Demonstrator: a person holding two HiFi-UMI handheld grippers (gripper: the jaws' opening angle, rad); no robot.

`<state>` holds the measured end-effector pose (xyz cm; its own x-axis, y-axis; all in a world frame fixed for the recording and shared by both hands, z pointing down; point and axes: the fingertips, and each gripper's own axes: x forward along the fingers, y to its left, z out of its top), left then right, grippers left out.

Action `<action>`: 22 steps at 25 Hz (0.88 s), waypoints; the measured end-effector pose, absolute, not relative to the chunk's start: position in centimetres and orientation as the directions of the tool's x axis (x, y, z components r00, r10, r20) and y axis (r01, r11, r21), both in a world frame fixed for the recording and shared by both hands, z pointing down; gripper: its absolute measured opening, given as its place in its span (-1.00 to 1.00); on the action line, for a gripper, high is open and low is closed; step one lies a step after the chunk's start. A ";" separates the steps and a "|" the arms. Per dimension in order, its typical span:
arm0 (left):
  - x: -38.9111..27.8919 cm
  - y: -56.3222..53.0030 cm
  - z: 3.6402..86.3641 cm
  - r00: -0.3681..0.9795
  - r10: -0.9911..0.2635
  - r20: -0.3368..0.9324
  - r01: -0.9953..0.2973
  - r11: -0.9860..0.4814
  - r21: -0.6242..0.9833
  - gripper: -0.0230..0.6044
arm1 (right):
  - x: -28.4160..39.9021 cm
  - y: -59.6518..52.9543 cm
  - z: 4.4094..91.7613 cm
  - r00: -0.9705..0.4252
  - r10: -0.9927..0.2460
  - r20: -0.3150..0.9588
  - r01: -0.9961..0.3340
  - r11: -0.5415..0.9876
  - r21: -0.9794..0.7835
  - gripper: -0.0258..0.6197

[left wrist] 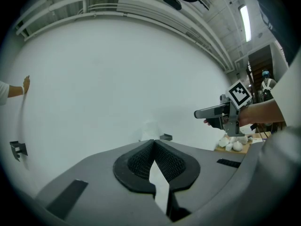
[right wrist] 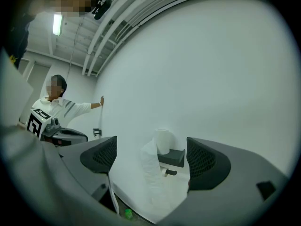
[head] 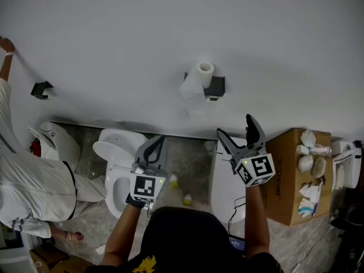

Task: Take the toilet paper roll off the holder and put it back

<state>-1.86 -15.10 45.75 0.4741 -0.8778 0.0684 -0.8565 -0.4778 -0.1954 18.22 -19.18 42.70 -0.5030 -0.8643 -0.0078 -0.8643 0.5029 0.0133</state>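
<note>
A white toilet paper roll [head: 205,71] stands upright on top of a black wall holder [head: 215,86], with a loose tail of paper [head: 191,90] hanging to its left. The right gripper view shows the roll [right wrist: 163,140], the holder [right wrist: 172,157] and the tail [right wrist: 151,171] straight ahead. My right gripper [head: 235,127] [right wrist: 153,157] is open and empty, short of the wall, below and right of the holder. Lower left, over the floor, my left gripper [head: 156,145] [left wrist: 153,145] is shut with nothing in it. Its view shows the holder [left wrist: 165,137] small and far off.
A white toilet [head: 115,162] stands below left of the holder. At the right is a cardboard box [head: 287,178] with crumpled paper on top. A person [head: 28,186] at the left has a hand on the wall near a second black holder [head: 41,89]. Small bottles [head: 174,181] lie on the floor.
</note>
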 end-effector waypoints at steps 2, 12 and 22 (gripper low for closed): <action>-2.0 -16.1 45.6 0.476 -0.877 0.063 -0.855 -0.479 -0.201 -0.87 | 17.8 -20.4 42.5 -0.502 -0.865 -0.010 -0.865 0.502 0.016 0.43; -2.1 -22.3 45.0 0.500 -0.865 0.038 -0.847 -0.497 -0.191 -0.87 | 16.6 -25.7 42.5 -0.478 -0.878 0.004 -0.878 0.478 0.026 0.43; -2.4 -27.2 44.3 0.522 -0.852 0.032 -0.834 -0.518 -0.191 -0.87 | 15.1 -31.0 43.0 -0.468 -0.883 0.029 -0.883 0.469 0.027 0.46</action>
<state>-2.35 -27.22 44.33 0.5220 -0.8523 0.0325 -0.8338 -0.5179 -0.1910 15.07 -30.95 43.04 -0.4685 -0.8830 0.0285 -0.8827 0.4692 0.0265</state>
